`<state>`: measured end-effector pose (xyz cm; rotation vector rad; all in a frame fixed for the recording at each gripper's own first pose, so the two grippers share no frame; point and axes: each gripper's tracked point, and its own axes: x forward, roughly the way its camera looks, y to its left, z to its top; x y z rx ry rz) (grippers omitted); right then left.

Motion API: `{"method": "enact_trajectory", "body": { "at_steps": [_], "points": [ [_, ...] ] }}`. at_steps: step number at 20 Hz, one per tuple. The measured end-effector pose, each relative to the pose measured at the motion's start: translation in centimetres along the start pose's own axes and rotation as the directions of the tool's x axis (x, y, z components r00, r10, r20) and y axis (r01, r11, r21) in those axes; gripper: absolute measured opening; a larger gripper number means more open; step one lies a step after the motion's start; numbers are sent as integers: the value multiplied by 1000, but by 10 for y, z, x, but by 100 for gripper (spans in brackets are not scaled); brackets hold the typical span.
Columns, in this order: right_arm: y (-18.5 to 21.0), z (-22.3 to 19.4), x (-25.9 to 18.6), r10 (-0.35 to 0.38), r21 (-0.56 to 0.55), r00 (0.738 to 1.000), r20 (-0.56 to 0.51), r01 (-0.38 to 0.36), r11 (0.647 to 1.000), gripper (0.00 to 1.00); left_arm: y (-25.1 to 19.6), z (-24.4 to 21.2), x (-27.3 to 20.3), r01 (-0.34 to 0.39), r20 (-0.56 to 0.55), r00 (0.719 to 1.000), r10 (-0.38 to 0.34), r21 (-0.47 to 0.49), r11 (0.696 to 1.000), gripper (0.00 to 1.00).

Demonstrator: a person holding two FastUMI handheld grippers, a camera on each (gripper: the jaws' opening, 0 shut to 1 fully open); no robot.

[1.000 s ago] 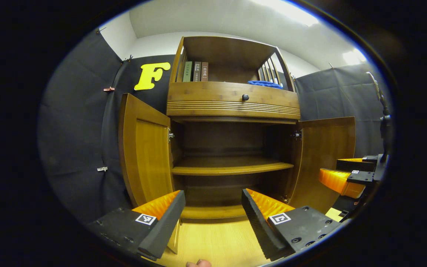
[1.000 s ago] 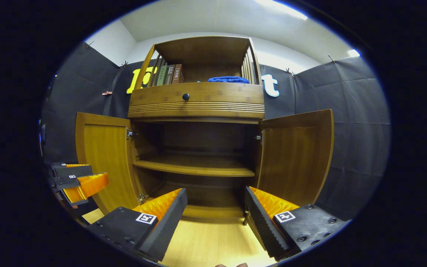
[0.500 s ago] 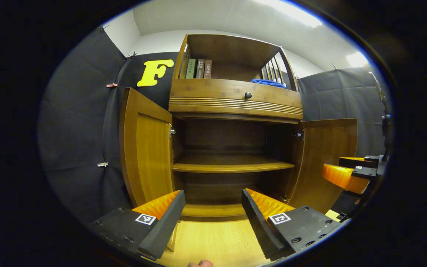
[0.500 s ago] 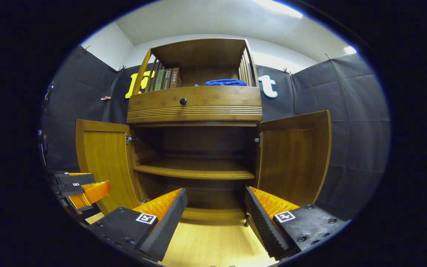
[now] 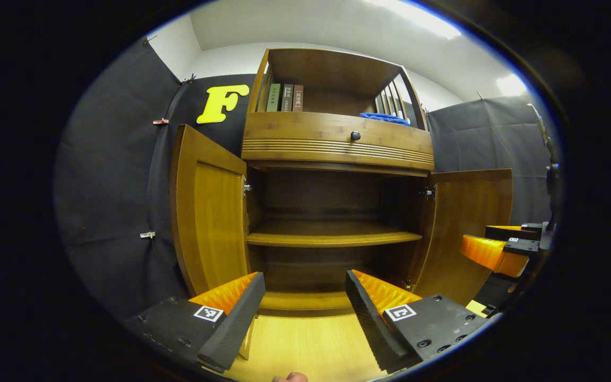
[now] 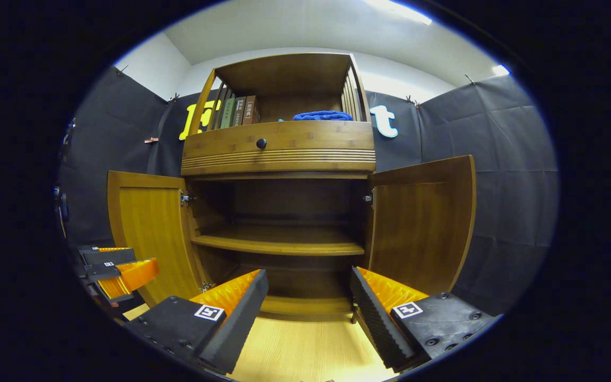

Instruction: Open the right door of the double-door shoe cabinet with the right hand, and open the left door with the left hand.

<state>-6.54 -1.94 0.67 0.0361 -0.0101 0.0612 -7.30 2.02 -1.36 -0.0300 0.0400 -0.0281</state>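
The wooden shoe cabinet [image 5: 337, 148] [image 6: 279, 154] stands ahead with both lower doors swung wide. Its left door [image 5: 207, 212] [image 6: 149, 228] and right door [image 5: 467, 223] [image 6: 419, 223] hang open, baring a dark inside with one empty shelf [image 5: 332, 236] [image 6: 279, 244]. My left gripper [image 5: 305, 297] is open, a short way back from the cabinet, with nothing between its fingers; it also appears in the right gripper view, as the left gripper [image 6: 117, 265] beside the left door. My right gripper [image 6: 308, 300] is open too and holds nothing, and the right gripper [image 5: 499, 249] shows by the right door.
Above the doors runs a drawer with a dark knob [image 5: 355, 136]. The top shelf carries several books [image 5: 284, 98] and a folded blue cloth [image 5: 385, 118]. A light wooden floor [image 5: 305, 345] lies in front of the cabinet. Black cloth walls close in both sides.
Both views have tilted slightly, so the cabinet sits a touch differently in frame. The doors stay open and both grippers stay open, backed off from them.
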Motion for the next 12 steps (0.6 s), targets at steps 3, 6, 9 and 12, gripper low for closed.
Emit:
{"method": "enact_trajectory", "body": {
  "at_steps": [3, 6, 9, 12],
  "points": [
    [0, -2, 0, 0, 0, 1000, -2, 0, 1000, 96, 0, 0, 1, 1, 0, 1000, -1, -1, 1000, 95],
    [0, -3, 2, 0, 1, 1000, -5, 0, 1000, 99, 1, 1, 1, 1, 0, 1000, -1, 1, 1000, 95],
    [0, -3, 3, 0, -1, 1000, -6, 0, 1000, 96, 0, -1, 3, 3, -3, 1000, -3, 2, 1000, 95],
    [0, -4, 4, 1, 5, 1000, -8, -1, 1000, 99, 0, -1, 3, 2, -2, 1000, -2, 10, 1000, 95]
  ]
}}
